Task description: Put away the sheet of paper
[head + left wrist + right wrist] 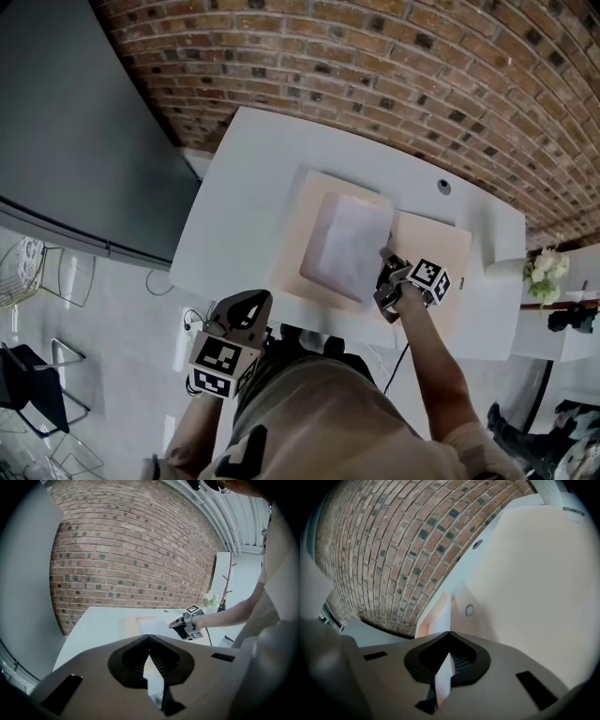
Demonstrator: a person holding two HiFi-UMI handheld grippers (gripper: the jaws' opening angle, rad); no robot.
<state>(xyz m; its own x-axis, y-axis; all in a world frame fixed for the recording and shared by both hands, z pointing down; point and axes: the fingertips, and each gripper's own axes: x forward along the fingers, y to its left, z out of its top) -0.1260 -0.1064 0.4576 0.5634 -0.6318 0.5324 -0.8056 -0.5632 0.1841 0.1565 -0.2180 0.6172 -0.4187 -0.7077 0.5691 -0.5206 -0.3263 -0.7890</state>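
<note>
White rectangular paper sheet point(349, 246) is extending leftward from the right gripper point(386, 277), jaws clamping its right edge, while the left gripper point(255, 302) is hanging well apart, jaws together.

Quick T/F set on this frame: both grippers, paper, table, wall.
1. The right gripper is shut on an edge of the sheet of paper. True.
2. The left gripper grips the paper too. False: it is shut on nothing, held back by the person's body, off the table.
3. The paper is over a beige folder that lies open on the white table. True.
4. The wall behind the table is plain white. False: it is brick.
</note>
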